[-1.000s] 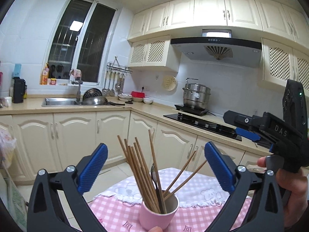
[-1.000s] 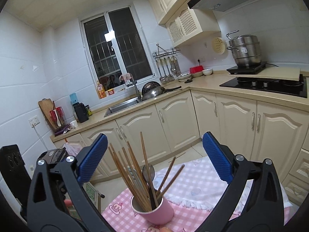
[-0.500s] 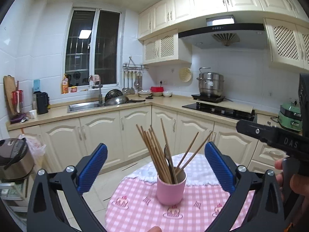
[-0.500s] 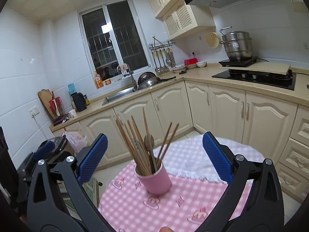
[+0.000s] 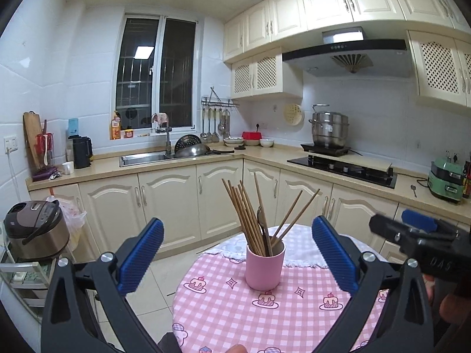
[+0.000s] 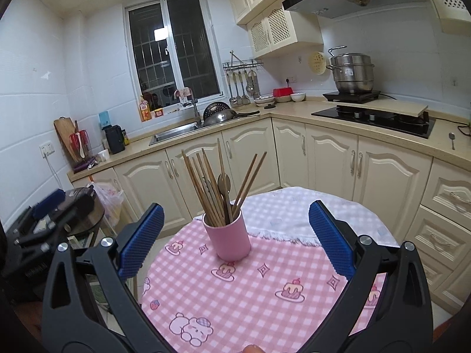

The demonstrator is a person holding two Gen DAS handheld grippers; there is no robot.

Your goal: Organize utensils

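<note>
A pink cup [image 5: 265, 266] stands upright on a round table with a pink checked cloth [image 5: 235, 311]. It holds several wooden chopsticks [image 5: 245, 214] and a dark metal spoon [image 5: 260, 217]. My left gripper [image 5: 237, 256] is open and empty, a short way back from the cup. My right gripper [image 6: 235, 238] is open and empty, also short of the cup [image 6: 226, 236], whose chopsticks [image 6: 206, 185] and spoon [image 6: 224, 184] lean apart. The right gripper shows at the right edge of the left wrist view [image 5: 418, 229].
A white cloth [image 6: 294, 217] covers the table's far side. Kitchen cabinets and a counter with sink [image 5: 147, 158], hob [image 5: 341, 167] and steel pot [image 5: 329, 128] run behind. A rice cooker [image 5: 35, 229] sits at the left. A loose spoon [image 6: 452, 139] lies on the counter.
Both grippers have pulled back and risen from the cup, so it now looks smaller and more of the table shows. Both stayed open and empty.
</note>
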